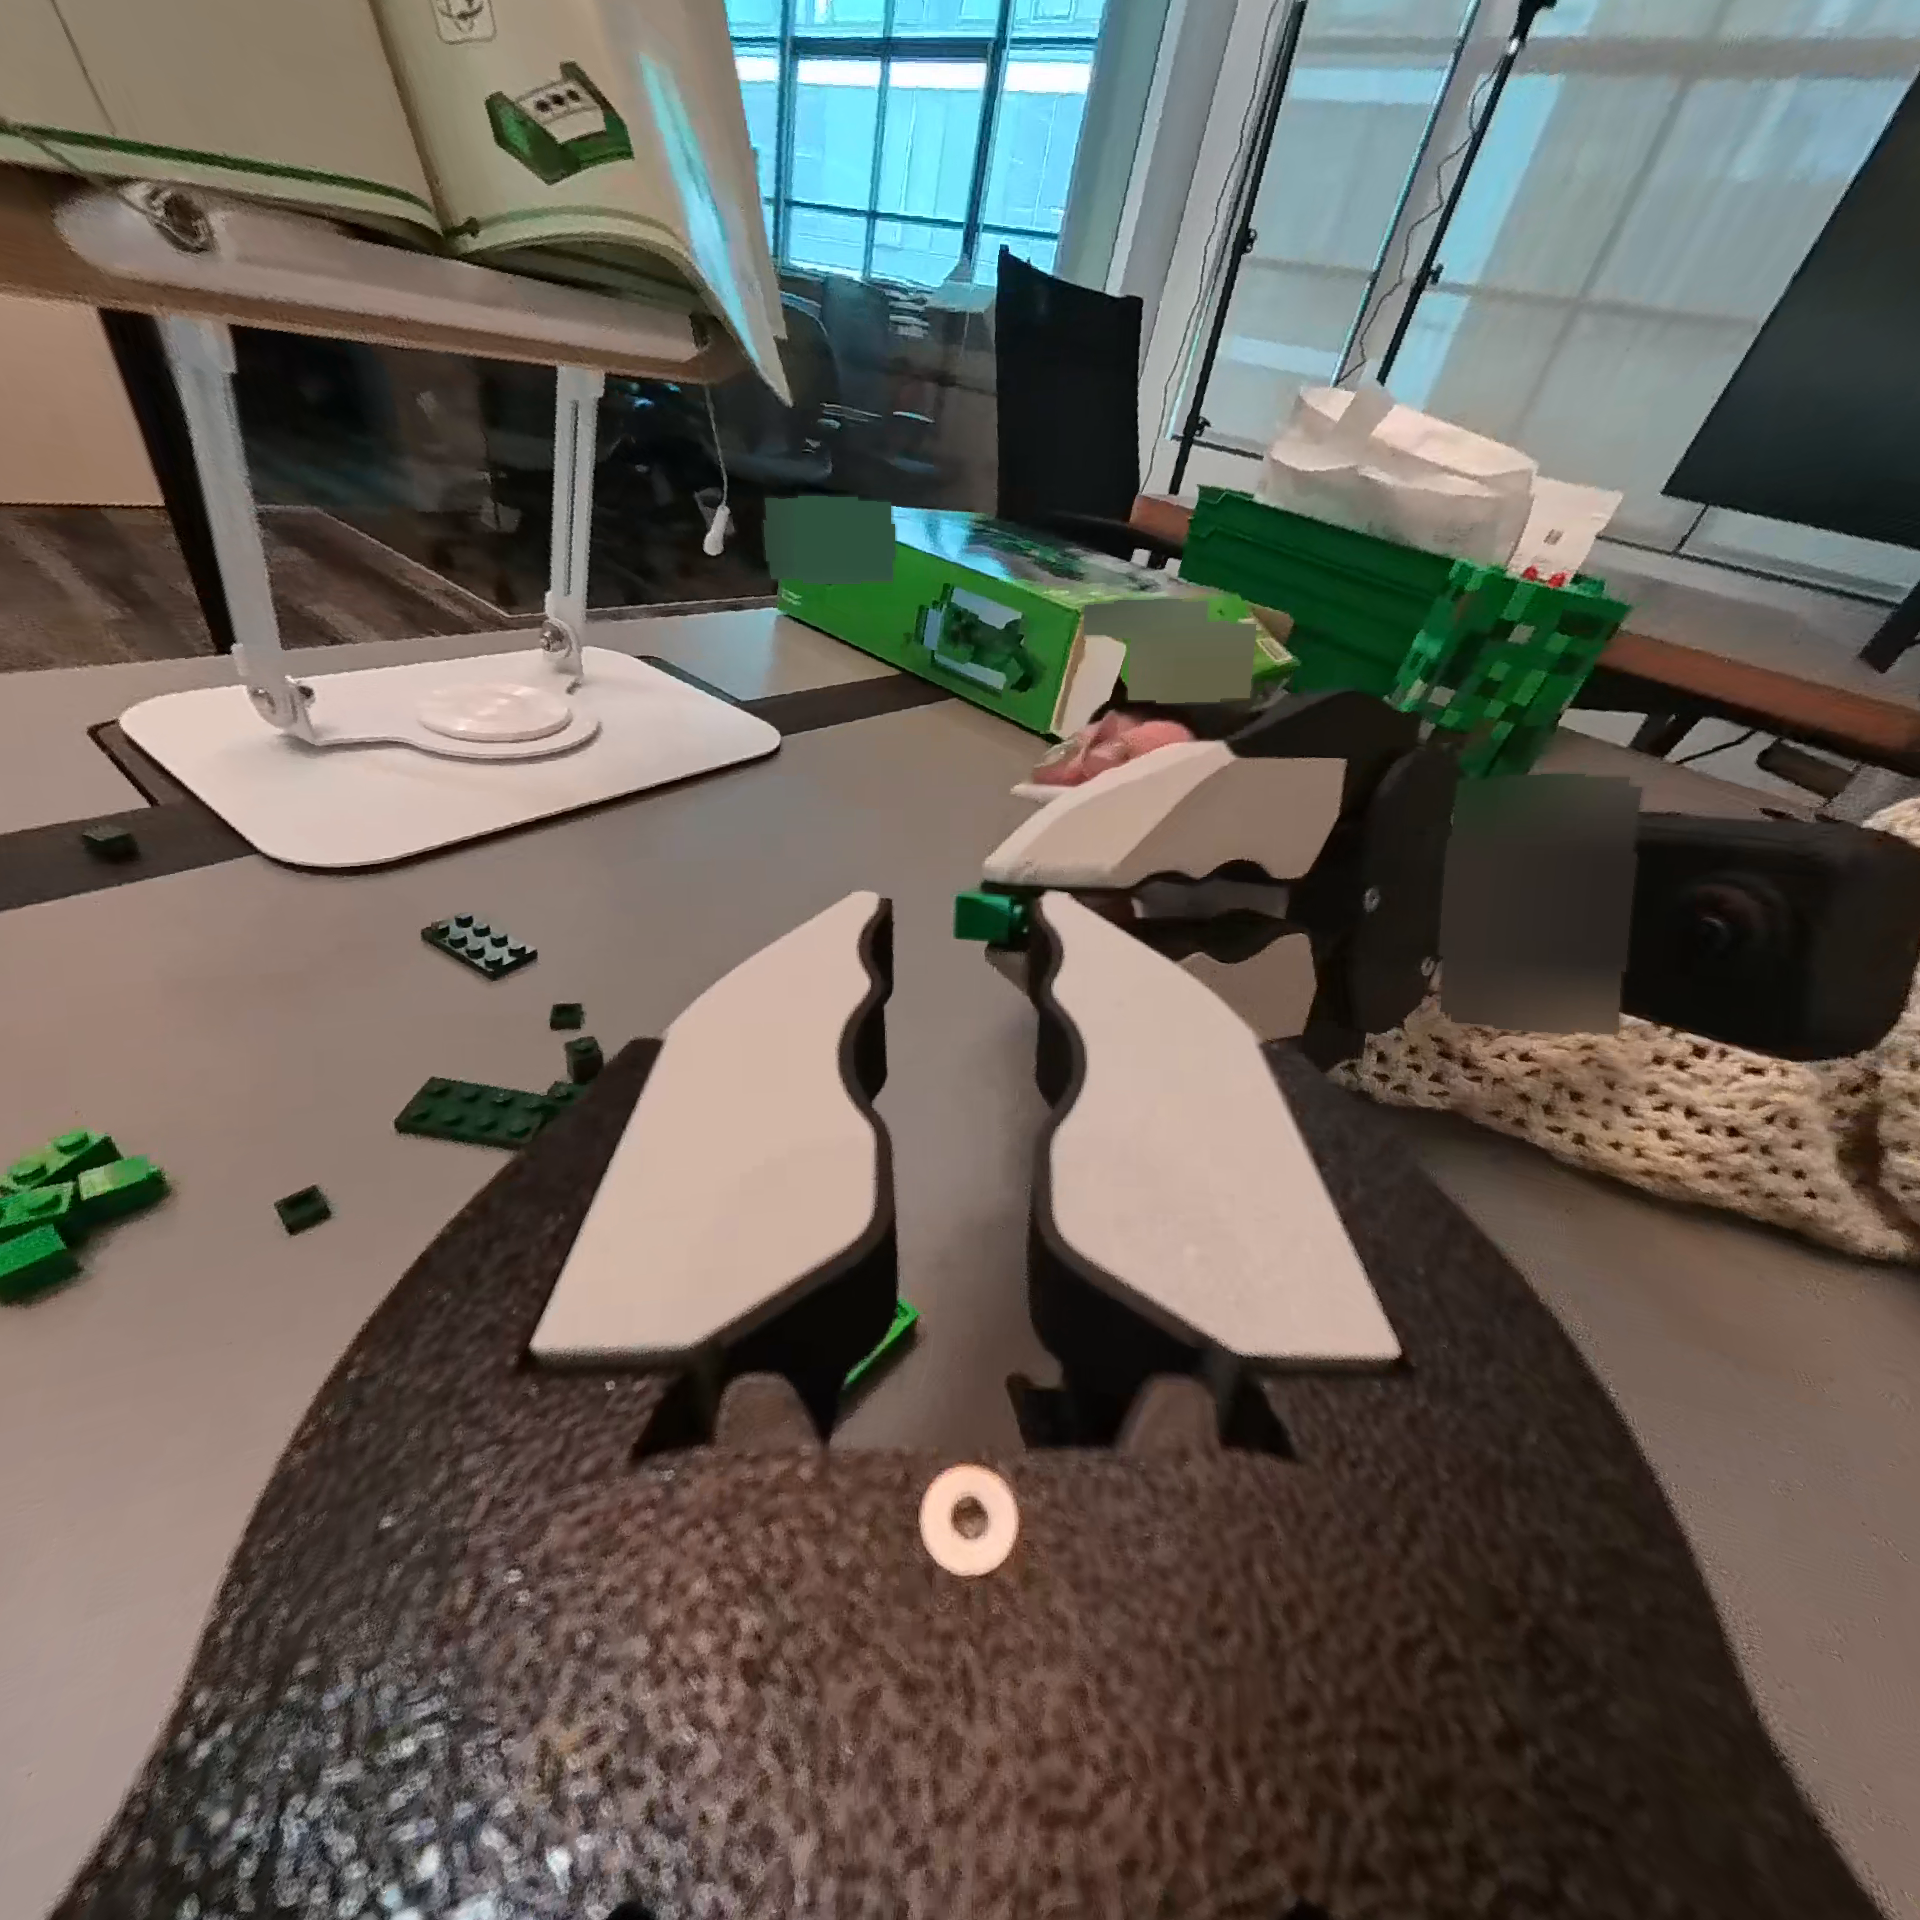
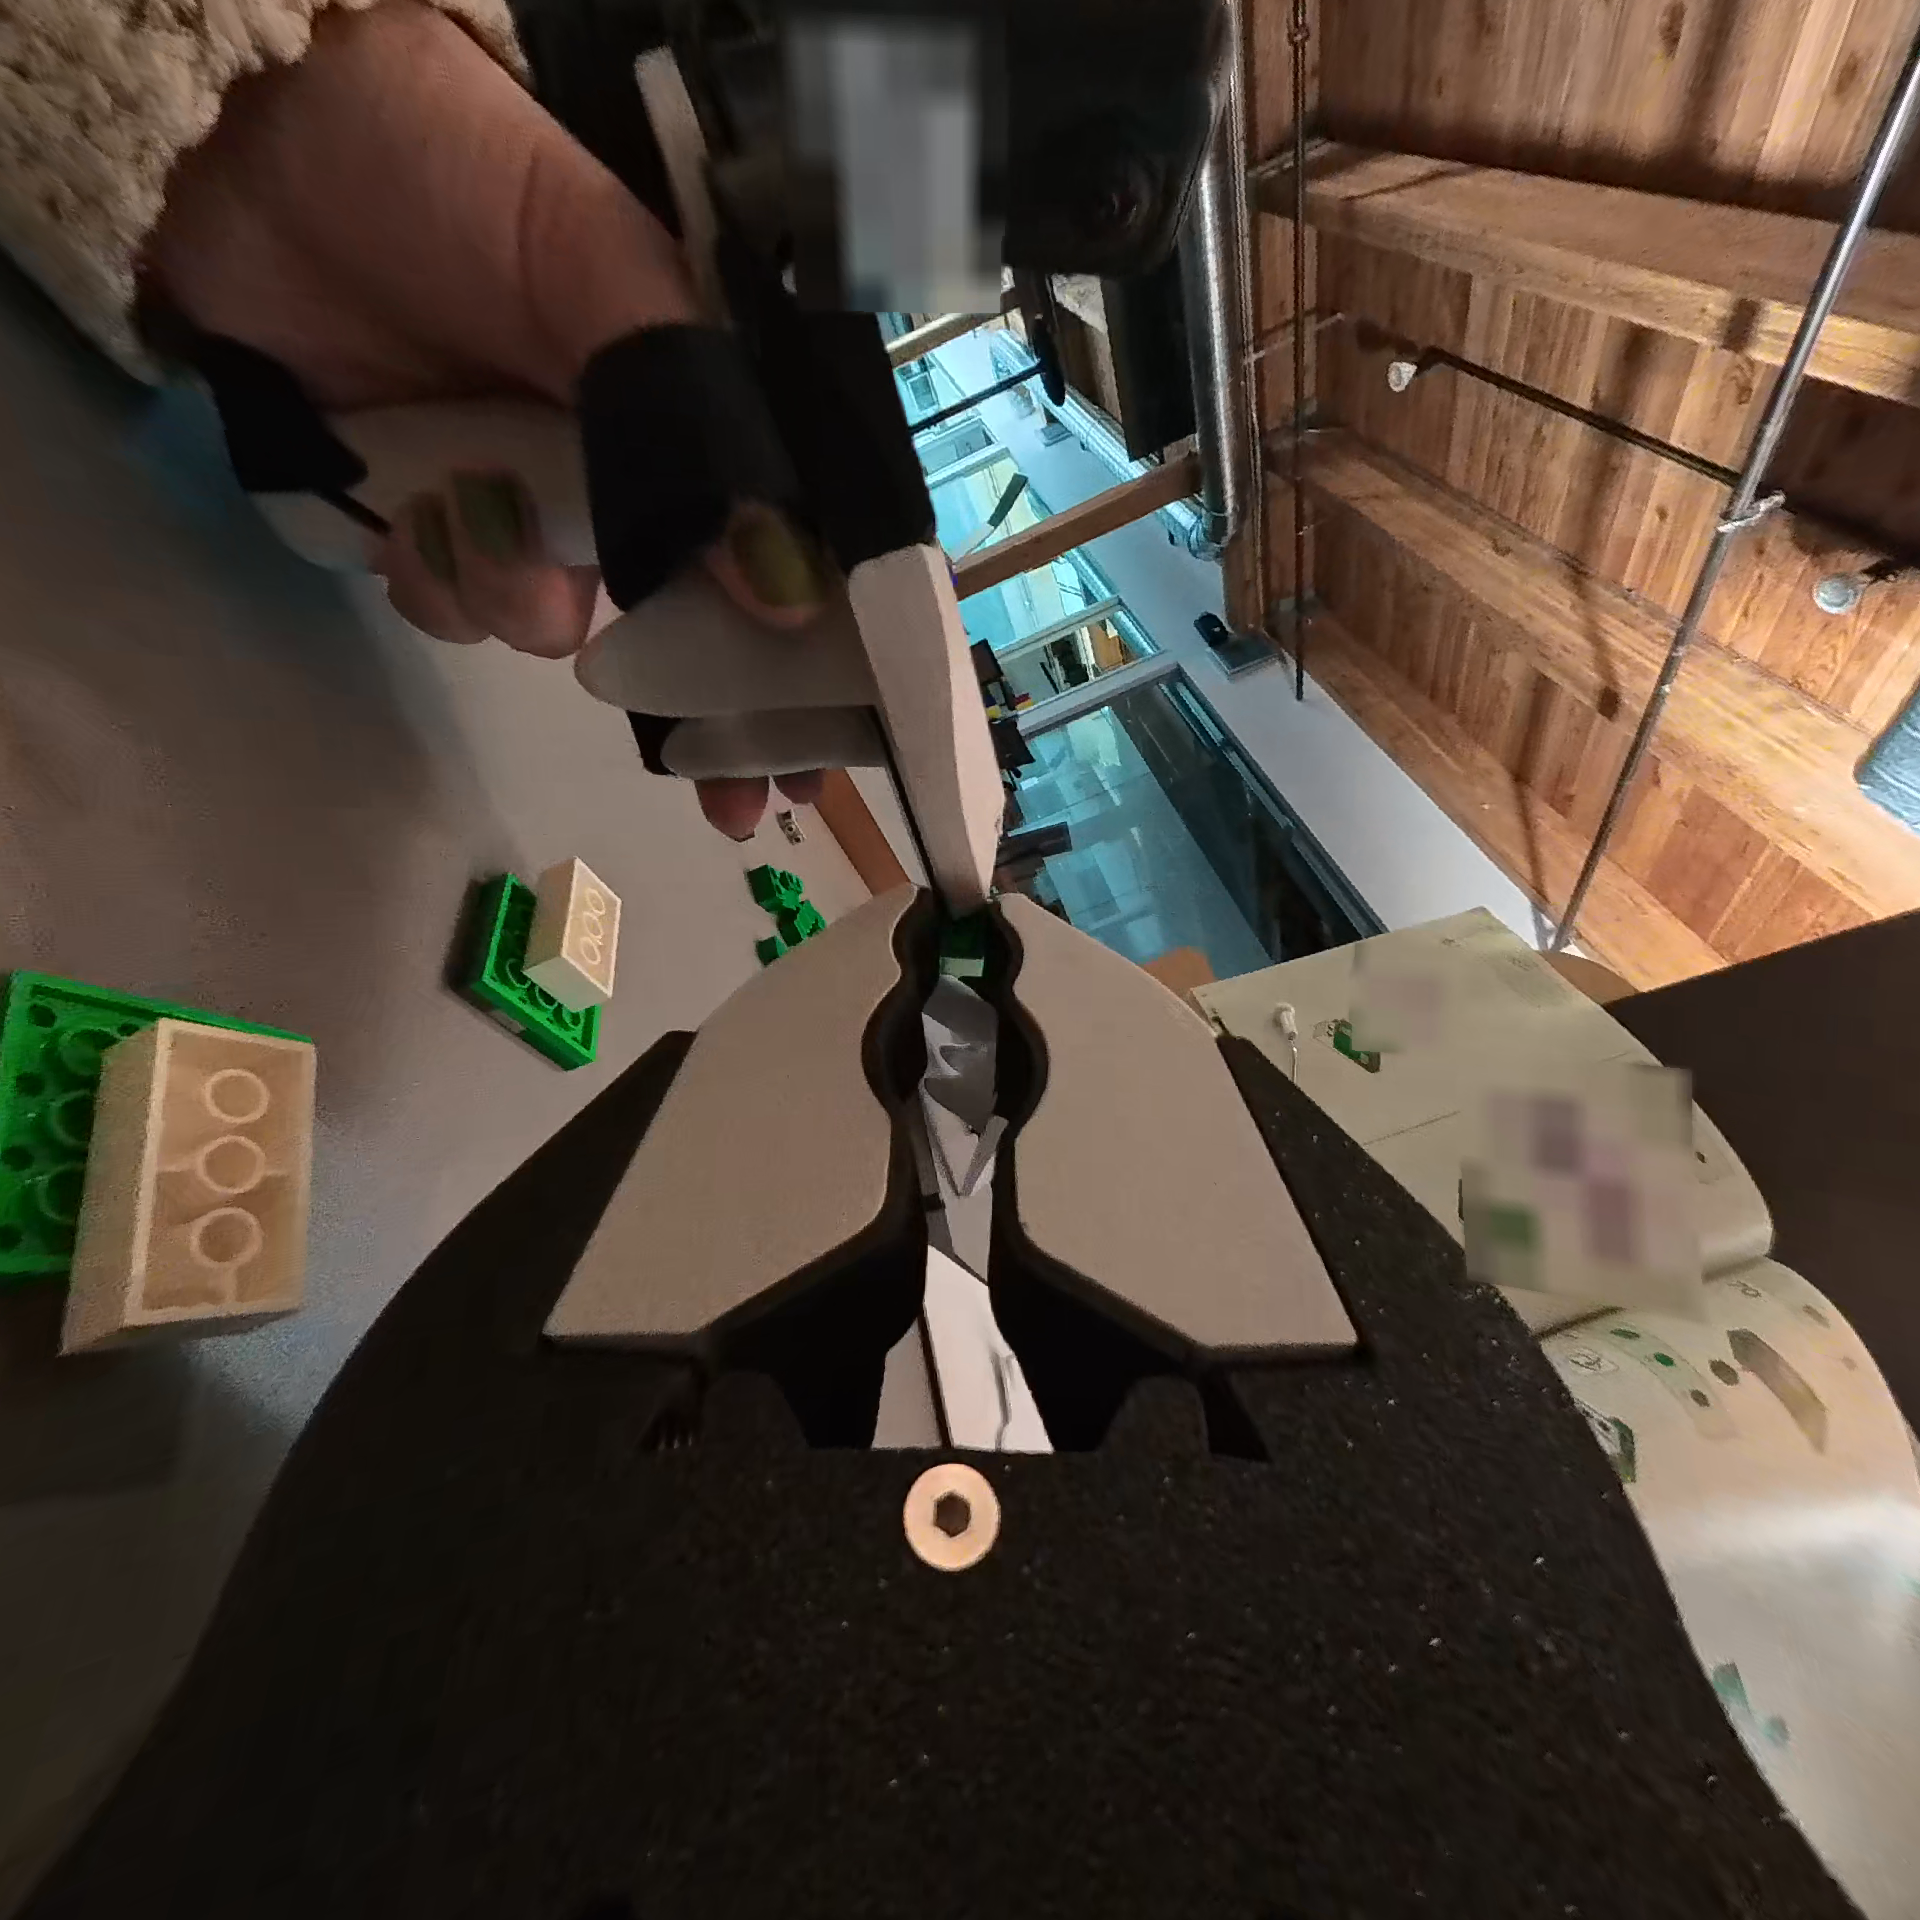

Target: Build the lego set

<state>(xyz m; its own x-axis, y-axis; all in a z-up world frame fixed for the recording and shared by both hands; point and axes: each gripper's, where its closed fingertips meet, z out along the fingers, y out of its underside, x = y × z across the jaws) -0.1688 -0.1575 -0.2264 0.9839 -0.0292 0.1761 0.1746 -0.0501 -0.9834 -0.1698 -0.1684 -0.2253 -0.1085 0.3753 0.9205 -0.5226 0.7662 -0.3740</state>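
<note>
My right gripper (image 2: 961,935) is shut on a small green brick (image 2: 961,948) at its fingertips. In the left wrist view it comes in from the right (image 1: 1013,904), rolled on its side, and holds the brick (image 1: 987,916) just above the table. My left gripper (image 1: 964,925) is open, and its right fingertip almost touches that brick. One of its fingers (image 2: 925,707) points down at the brick in the right wrist view. Two green plates with tan bricks on them (image 2: 166,1164) (image 2: 551,956) lie on the table. A built green model (image 1: 1496,675) stands behind.
Dark green plates (image 1: 480,943) (image 1: 478,1110) and a pile of bright green bricks (image 1: 62,1205) lie at the left. A white stand (image 1: 447,748) holds the open instruction booklet (image 1: 540,135). A green box (image 1: 966,634) and a white paper bag (image 1: 1392,468) stand at the back. A knitted sleeve (image 1: 1662,1122) is at the right. Only a small space, under 4 cm, lies between the two pairs of fingers. From either gripper's tips it is about 35 cm to the built green model (image 1: 1496,675).
</note>
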